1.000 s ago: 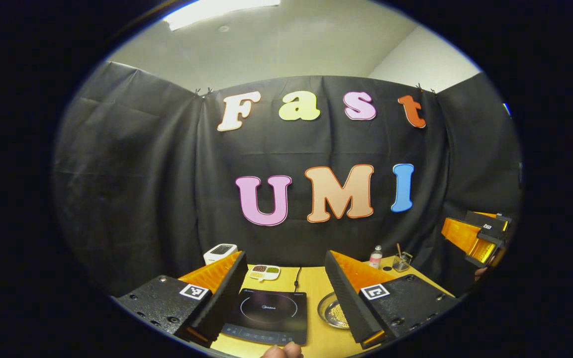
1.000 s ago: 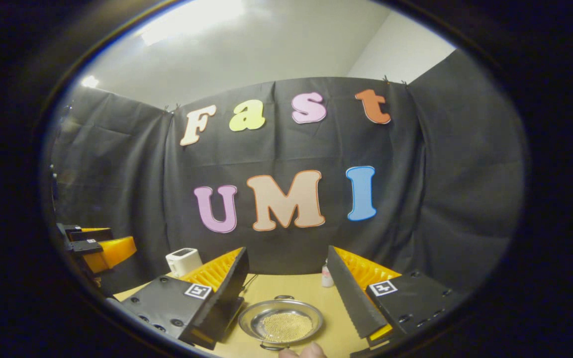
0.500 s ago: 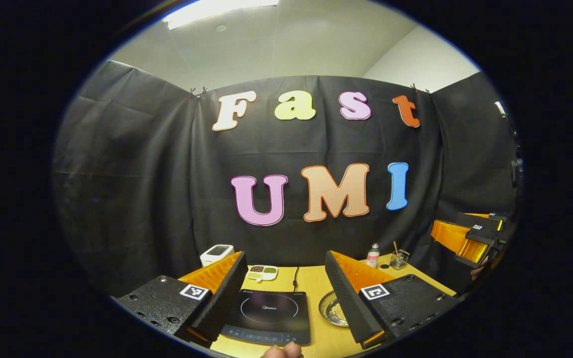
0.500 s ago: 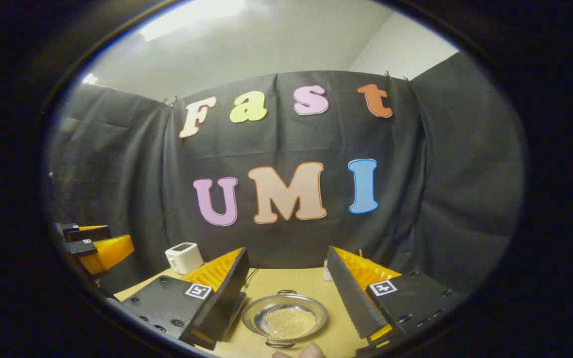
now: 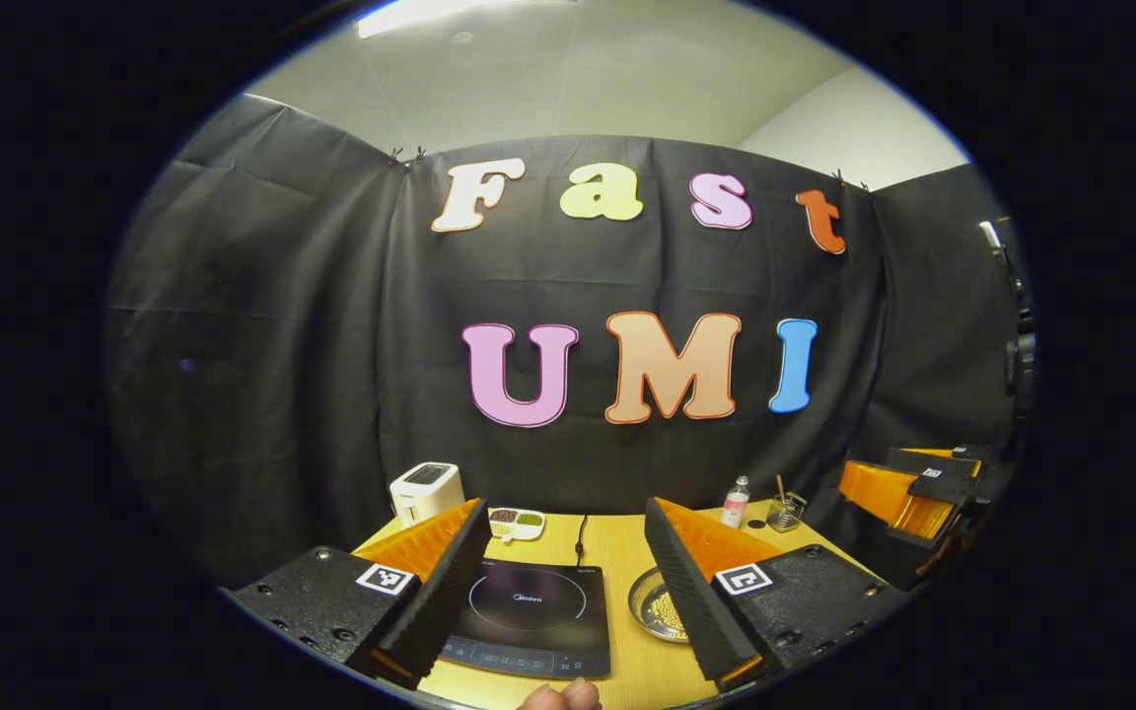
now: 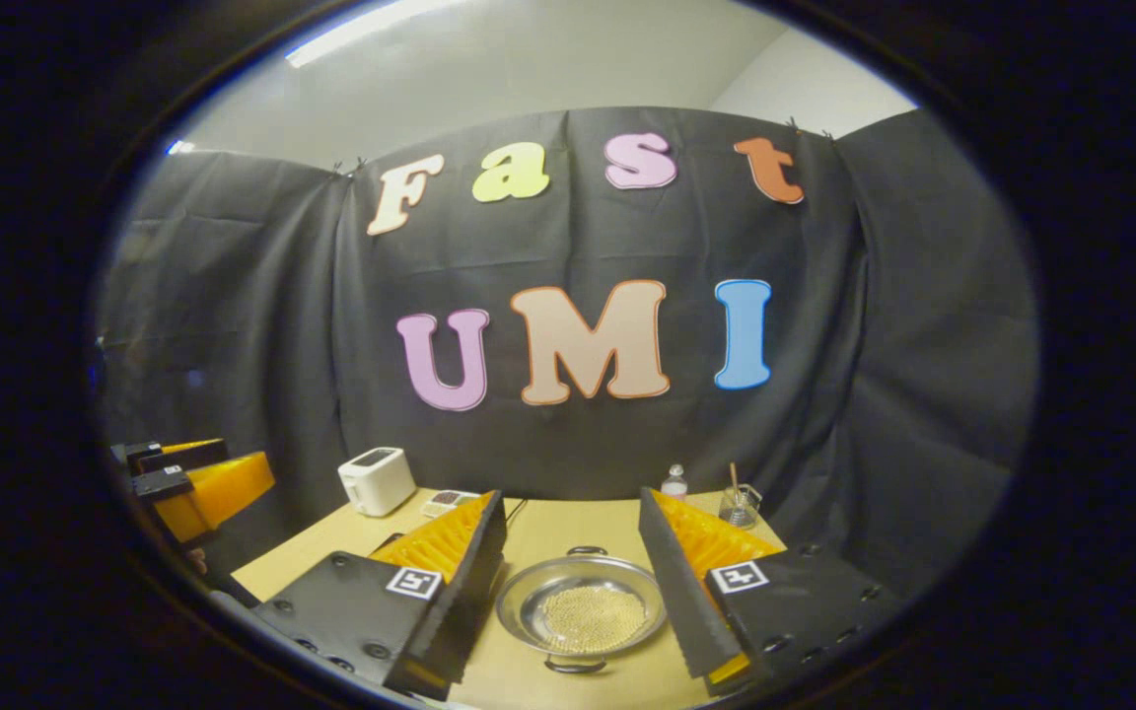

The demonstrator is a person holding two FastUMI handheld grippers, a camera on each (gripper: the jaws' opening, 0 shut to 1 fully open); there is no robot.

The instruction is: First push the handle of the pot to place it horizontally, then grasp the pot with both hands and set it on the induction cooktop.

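Observation:
A shallow steel pot (image 6: 583, 616) holding small pale beads sits on the wooden table (image 6: 568, 523). One loop handle (image 6: 573, 666) points toward me and the other (image 6: 588, 550) points away. My right gripper (image 6: 572, 496) hovers open above it, a finger on each side, touching nothing. The black induction cooktop (image 5: 529, 616) lies left of the pot (image 5: 662, 609), between the fingers of my open left gripper (image 5: 565, 508). Half of the pot there is hidden behind one finger. Each gripper also appears at the edge of the other's view: the right gripper (image 5: 908, 488) and the left gripper (image 6: 203, 483).
A white toaster (image 5: 425, 488) and a small divided dish (image 5: 516, 523) stand behind the cooktop. A little bottle (image 6: 674, 481) and a glass with a stick (image 6: 741, 505) sit at the back right. The cooktop's cable (image 5: 580, 528) runs to the back wall.
Both views have dipped downward and show more of the table. The pot sits higher and larger between the right gripper's fingers. Both grippers stay open.

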